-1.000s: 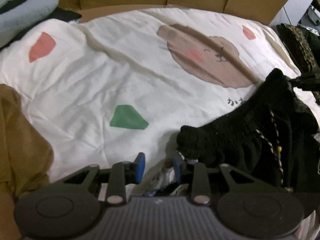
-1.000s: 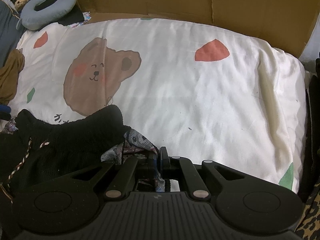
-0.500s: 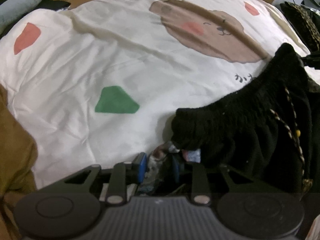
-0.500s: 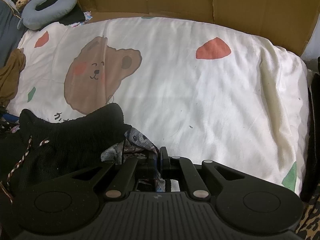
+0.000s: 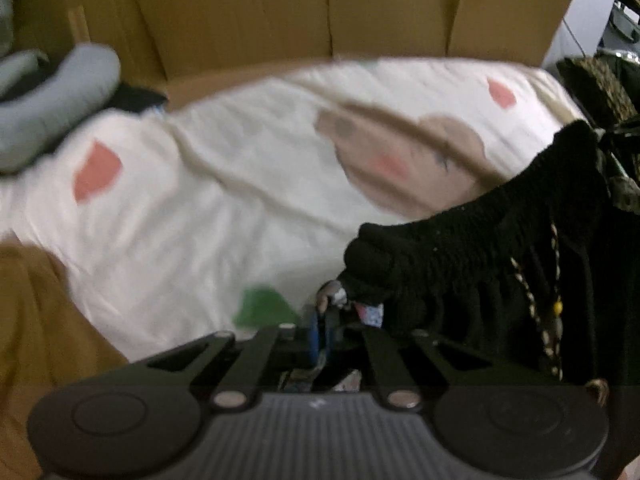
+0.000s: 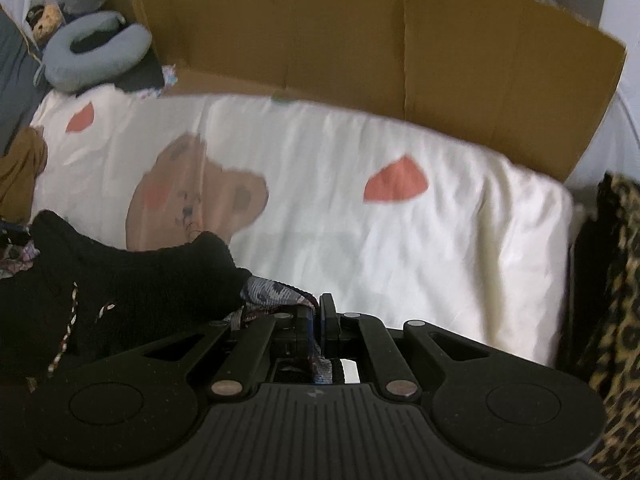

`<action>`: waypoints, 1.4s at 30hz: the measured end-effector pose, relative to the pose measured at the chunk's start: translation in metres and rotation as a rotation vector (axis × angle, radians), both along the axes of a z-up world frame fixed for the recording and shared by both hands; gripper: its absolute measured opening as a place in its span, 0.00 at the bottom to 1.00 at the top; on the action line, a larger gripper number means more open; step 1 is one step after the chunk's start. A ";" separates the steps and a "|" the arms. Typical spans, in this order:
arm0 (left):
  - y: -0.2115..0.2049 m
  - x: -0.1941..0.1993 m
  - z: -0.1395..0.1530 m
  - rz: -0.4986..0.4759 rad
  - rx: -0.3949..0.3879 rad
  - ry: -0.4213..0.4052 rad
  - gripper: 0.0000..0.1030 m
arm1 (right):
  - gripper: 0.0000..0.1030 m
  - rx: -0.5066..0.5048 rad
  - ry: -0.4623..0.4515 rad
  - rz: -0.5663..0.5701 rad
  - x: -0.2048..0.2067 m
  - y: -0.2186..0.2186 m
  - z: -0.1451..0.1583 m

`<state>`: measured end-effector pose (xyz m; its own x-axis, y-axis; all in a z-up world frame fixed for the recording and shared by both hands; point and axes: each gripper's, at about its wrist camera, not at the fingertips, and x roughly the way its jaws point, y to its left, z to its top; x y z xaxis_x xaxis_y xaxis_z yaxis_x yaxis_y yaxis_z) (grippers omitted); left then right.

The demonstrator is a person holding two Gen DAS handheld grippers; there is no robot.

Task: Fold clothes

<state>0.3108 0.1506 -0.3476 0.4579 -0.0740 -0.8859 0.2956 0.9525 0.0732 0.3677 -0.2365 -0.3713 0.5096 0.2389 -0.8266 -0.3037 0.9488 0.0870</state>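
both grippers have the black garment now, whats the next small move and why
Probably lift and draw the two ends apart. The left gripper and right gripper are each shut on an edge of the black garment, which still sags bunched over the bear-print bedding.

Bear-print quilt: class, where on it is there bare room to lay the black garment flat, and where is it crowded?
The quilt lies bare from the bear print across to its right edge, below the cardboard wall. It is crowded at the left edge by the brown cloth and neck pillow, and beside the leopard-print fabric. Both grippers hold the black garment.
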 end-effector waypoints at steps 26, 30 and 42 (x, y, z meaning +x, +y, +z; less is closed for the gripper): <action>0.036 0.119 -0.002 0.225 0.058 -0.080 0.02 | 0.01 -0.092 -0.060 0.019 0.135 0.059 0.013; 0.037 0.128 -0.023 0.202 0.031 -0.032 0.02 | 0.01 -0.099 -0.048 0.007 0.150 0.061 -0.005; 0.046 0.125 -0.067 0.195 0.039 0.016 0.54 | 0.01 -0.068 -0.034 -0.031 0.136 0.053 -0.065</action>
